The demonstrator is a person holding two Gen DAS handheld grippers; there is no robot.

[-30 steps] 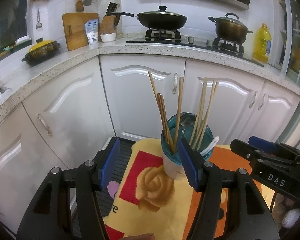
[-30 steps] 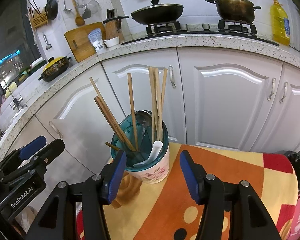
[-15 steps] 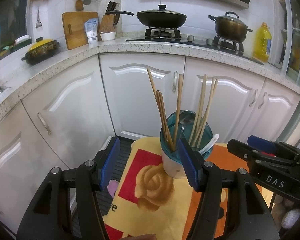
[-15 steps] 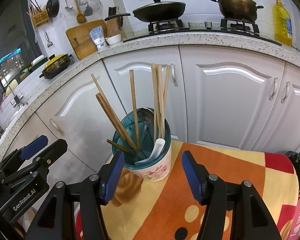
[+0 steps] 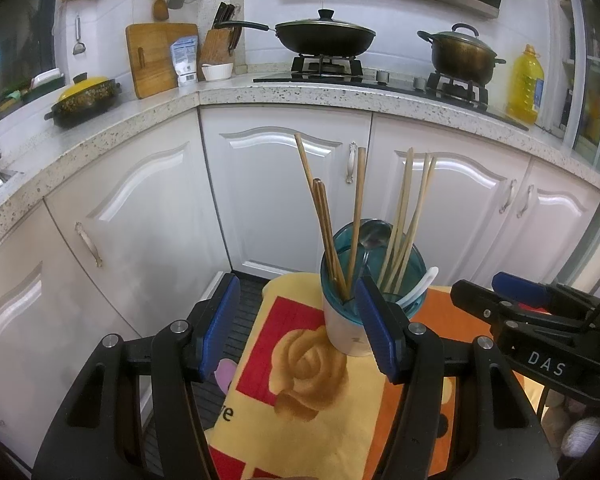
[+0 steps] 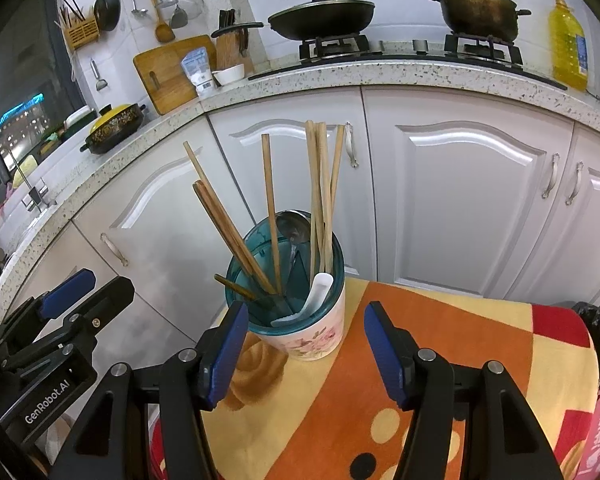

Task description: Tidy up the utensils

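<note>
A white floral cup with a teal insert (image 6: 300,332) stands on a yellow, orange and red cloth (image 6: 440,344). It holds several wooden chopsticks (image 6: 316,184), a metal spoon (image 6: 294,226) and a white spoon (image 6: 314,296). The cup also shows in the left wrist view (image 5: 346,328), with the chopsticks (image 5: 358,216). My left gripper (image 5: 296,328) is open and empty, just short of the cup and to its left. My right gripper (image 6: 304,348) is open and empty, close in front of the cup. Neither touches it.
White cabinets (image 6: 452,208) curve behind the cloth under a speckled counter (image 6: 420,72). On the counter are a wok (image 6: 320,16), a pot (image 6: 476,8), an oil bottle (image 6: 568,44), a cutting board (image 6: 168,76) and a yellow-lidded pan (image 6: 114,128).
Both grippers have drawn back slightly from the cup and stayed open. The cup and utensils have not moved.
</note>
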